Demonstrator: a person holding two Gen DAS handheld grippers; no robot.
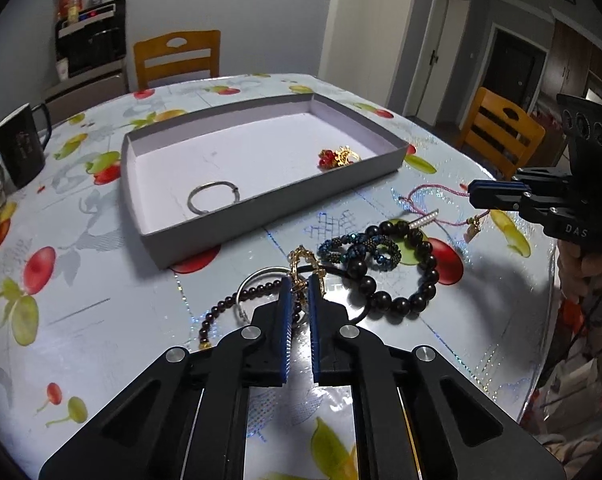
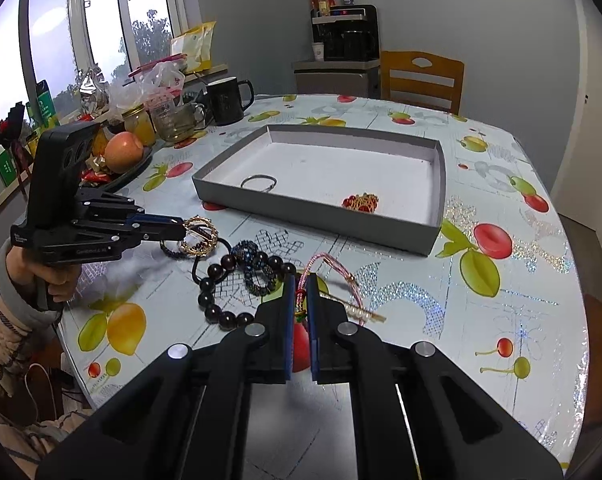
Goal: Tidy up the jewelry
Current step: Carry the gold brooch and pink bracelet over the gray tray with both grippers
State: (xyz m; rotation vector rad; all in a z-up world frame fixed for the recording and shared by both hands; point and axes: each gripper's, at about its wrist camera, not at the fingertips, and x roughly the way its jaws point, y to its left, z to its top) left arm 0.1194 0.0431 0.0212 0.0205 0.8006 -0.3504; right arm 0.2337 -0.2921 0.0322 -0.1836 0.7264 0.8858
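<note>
Both claws are clamped: left gripper (image 1: 299,280) on a gold bracelet (image 1: 303,261) partly hidden between its pads, right gripper (image 2: 299,280) on a pink cord (image 2: 333,270) whose knot is hard to make out.

Two pieces are counted inside the grey tray (image 1: 385,166): one silver ring (image 1: 213,197) and one red-and-gold ornament (image 1: 337,157). Two wooden chairs (image 1: 177,58) and one black mug (image 1: 21,146) are seen.
</note>
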